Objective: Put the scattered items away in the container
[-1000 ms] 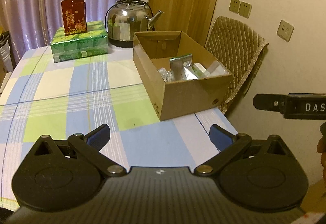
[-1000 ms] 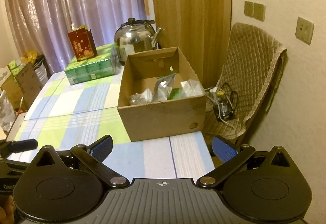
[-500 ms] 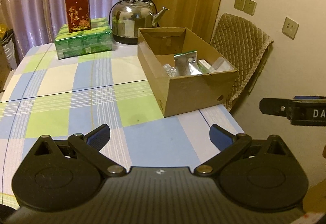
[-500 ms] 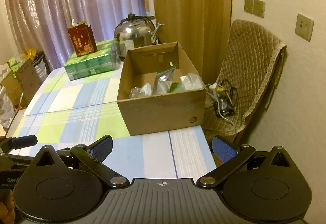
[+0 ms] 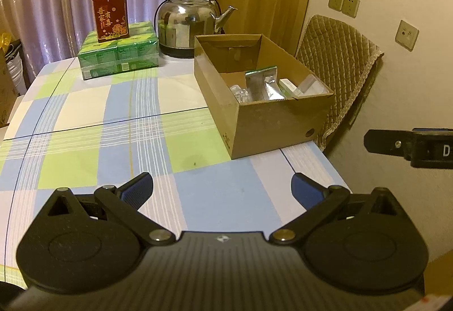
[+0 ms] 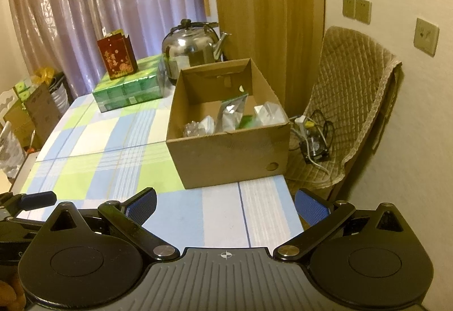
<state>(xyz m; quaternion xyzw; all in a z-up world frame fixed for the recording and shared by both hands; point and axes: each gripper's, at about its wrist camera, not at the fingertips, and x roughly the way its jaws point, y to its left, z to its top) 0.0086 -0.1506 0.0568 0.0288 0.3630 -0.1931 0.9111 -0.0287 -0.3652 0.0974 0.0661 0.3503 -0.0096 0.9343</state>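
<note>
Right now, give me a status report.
Left gripper open, empty. Right gripper open, empty. Brown cardboard box holds silver foil pouch and packets. Nothing in the way.

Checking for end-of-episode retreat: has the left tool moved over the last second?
Yes. The left tool has drawn back from the cardboard box: more tablecloth shows ahead of its open fingers, and the kettle sits lower in frame.

Steel kettle (image 5: 189,23) beside green packs (image 5: 119,54), red carton (image 5: 111,16).

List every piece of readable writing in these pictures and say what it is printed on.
"D": white letter on the right gripper, cut off by the frame edge.
Gold characters on the red carton: too blurred to read.
Green packs: print too small.
Cardboard box: side print unreadable.
</note>
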